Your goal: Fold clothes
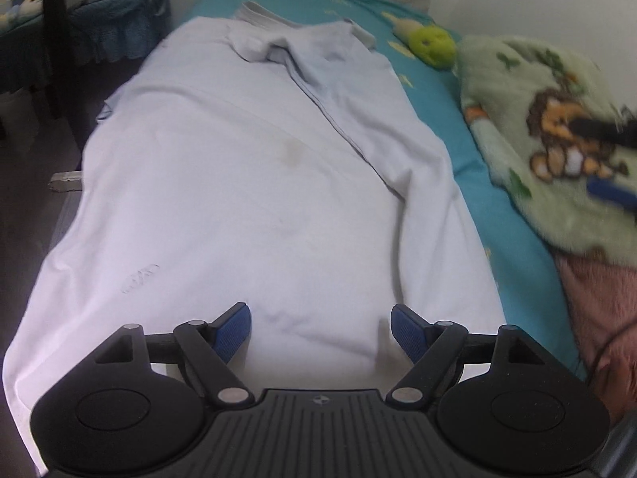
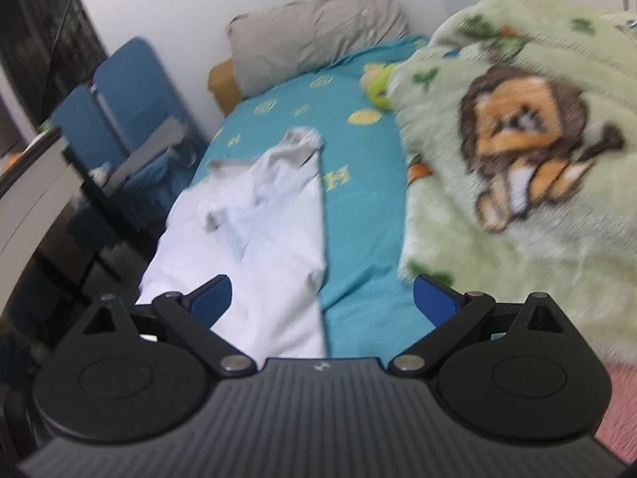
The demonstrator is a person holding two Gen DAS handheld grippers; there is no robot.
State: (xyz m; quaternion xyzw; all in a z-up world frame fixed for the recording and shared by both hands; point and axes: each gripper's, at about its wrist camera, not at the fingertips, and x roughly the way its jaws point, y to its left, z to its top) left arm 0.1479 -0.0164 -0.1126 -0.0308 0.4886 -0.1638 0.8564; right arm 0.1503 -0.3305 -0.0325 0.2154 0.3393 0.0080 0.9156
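A pale white garment (image 1: 247, 183) lies spread lengthwise on the teal bed sheet (image 1: 438, 91), its grey collar (image 1: 258, 14) at the far end and one sleeve folded in along the right. My left gripper (image 1: 321, 328) hovers open over the garment's near hem, nothing between its blue pads (image 1: 235, 330). In the right wrist view the same garment (image 2: 254, 239) sits left of centre. My right gripper (image 2: 322, 298) is open above the garment's right edge and the sheet (image 2: 358, 207), holding nothing. That view is blurred.
A green fleece blanket with a lion print (image 2: 517, 151) is heaped along the bed's right side. A grey pillow (image 2: 314, 32) and a yellow-green plush toy (image 1: 432, 46) lie at the head. A blue-covered chair (image 2: 127, 111) and dark furniture stand left of the bed.
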